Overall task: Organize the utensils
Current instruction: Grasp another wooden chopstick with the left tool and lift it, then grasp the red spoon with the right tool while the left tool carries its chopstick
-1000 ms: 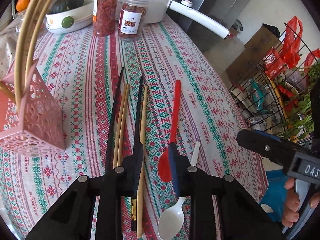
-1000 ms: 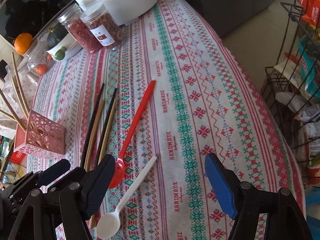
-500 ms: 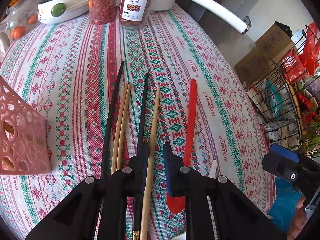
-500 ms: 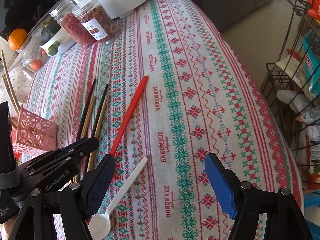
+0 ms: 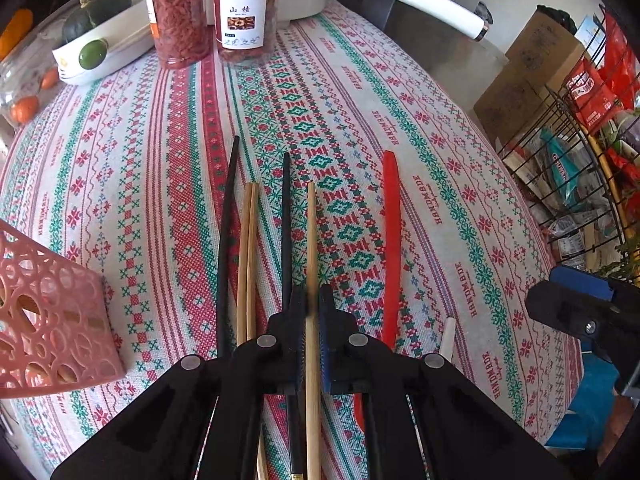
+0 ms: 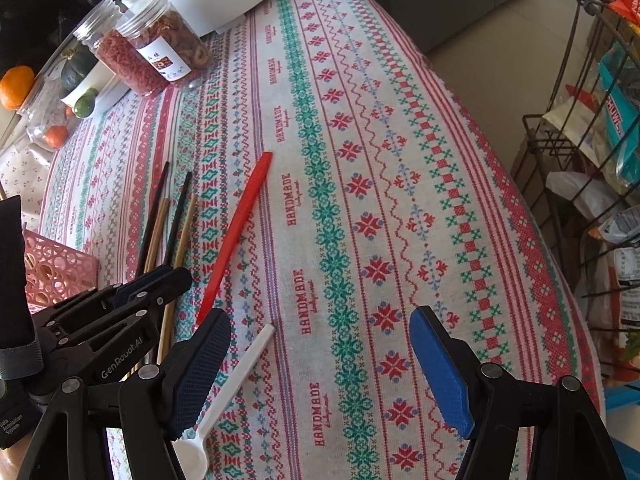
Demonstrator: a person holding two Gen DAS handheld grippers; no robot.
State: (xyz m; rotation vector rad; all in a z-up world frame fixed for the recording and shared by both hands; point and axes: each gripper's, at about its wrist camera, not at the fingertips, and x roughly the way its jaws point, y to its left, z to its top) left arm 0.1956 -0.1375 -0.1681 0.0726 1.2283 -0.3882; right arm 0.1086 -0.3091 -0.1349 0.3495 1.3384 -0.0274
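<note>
Left gripper (image 5: 313,304): fingers narrowed onto a single wooden chopstick (image 5: 311,240), which lies lengthwise on the desk (image 5: 440,128) between them. At its 9 o'clock lie two black chopsticks (image 5: 226,216) and a wooden pair (image 5: 247,240); a red spoon (image 5: 390,232) at 3 o'clock. Pink holder (image 5: 52,312) at far 9 o'clock. Right gripper (image 6: 320,356): fingers spread wide, holding nothing, above a white spoon (image 6: 228,392).

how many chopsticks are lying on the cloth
5. From the left: a black one, two wooden ones touching, another black one, and a wooden one between the left gripper's fingers. More may be hidden in the pink holder.
</note>
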